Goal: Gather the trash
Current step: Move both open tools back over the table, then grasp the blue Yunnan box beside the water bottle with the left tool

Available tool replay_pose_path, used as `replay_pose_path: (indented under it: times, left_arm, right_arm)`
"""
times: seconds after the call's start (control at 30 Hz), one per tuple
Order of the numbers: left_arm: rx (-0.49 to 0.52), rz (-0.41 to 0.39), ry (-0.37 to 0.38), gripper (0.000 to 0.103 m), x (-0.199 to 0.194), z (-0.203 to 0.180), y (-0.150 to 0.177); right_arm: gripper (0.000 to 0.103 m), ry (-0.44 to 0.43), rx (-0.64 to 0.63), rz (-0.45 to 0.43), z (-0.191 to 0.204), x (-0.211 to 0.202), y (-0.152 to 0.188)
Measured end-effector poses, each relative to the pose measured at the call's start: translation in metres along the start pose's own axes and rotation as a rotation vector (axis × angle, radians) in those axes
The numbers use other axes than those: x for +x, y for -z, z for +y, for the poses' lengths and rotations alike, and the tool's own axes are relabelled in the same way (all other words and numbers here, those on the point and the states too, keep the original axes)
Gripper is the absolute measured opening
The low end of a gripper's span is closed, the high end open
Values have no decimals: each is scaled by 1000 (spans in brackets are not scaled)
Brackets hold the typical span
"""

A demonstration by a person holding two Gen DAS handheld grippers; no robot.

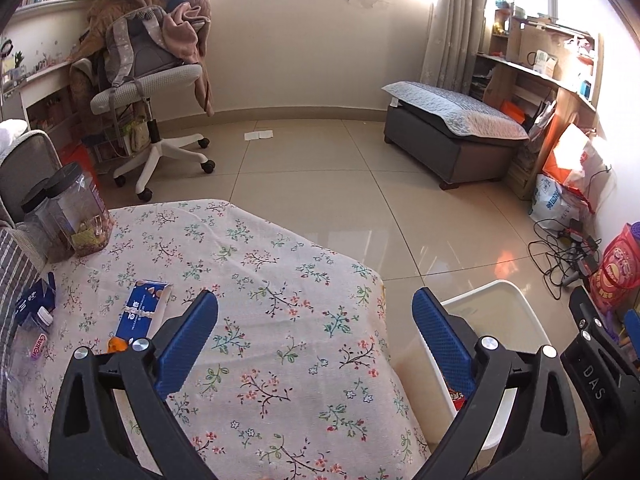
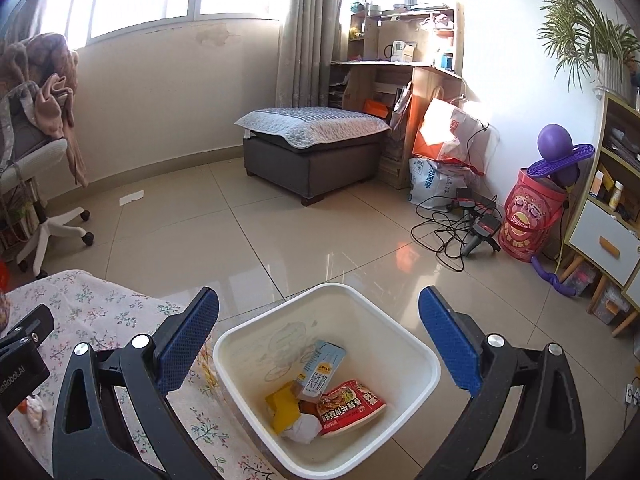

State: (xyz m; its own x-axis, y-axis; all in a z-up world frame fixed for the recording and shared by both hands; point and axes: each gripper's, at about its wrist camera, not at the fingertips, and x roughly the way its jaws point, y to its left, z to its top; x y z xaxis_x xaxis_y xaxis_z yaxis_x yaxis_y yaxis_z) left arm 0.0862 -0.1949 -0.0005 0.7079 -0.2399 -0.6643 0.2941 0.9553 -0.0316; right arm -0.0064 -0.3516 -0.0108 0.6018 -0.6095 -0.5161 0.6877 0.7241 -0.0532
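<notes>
The left gripper point(image 1: 316, 320) hangs over the table draped in a white cloth printed with small flowers point(image 1: 280, 280), its blue-padded tongs spread wide apart with nothing between them. At about ten o'clock from that gripper a flat blue-and-white paper carton point(image 1: 142, 312) lies on the cloth, and a small orange scrap point(image 1: 117, 345) sits just beside the carton's near end, partly hidden by the gripper's black frame. Farther out at nine o'clock lie a dark blue box point(image 1: 34, 300) and a small clear bottle with a pink label point(image 1: 38, 346). Two clear plastic jars with black lids point(image 1: 78, 216) stand at the table's edge at ten o'clock.

The right gripper point(image 2: 318, 324) hovers above the white square plastic bin point(image 2: 420, 354) that stands on the glossy beige floor tiles point(image 2: 320, 232) just beside the table's corner. Its tongs are likewise wide apart and empty. Inside the bin lie a pale blue milk carton point(image 2: 325, 368), a red printed snack packet point(image 2: 350, 406), a yellow wrapper point(image 2: 284, 408) and a crumpled white paper point(image 2: 302, 432), all touching. At nine o'clock in the right wrist view a crumpled white-and-orange scrap point(image 2: 34, 410) rests on the cloth. A white slip of paper point(image 2: 131, 197) lies on the floor near the grey office chair point(image 2: 36, 168).
</notes>
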Motion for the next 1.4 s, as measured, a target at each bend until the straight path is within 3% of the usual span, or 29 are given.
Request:
replay_pose_path:
  times: [0.6,1.03,1.4]
  left_arm:
    - [-144,33,-149,95,-16,117,26]
    - [-196,83,-294,95,-19,210,43]
    - [-94,322,-413,95,25,304,44]
  right_arm:
    - [96,-189,-182,-23,112,-42,15]
    - [96,-319,-245,38,179,-67,43]
    - [96,-389,-369,74,222,-77,74]
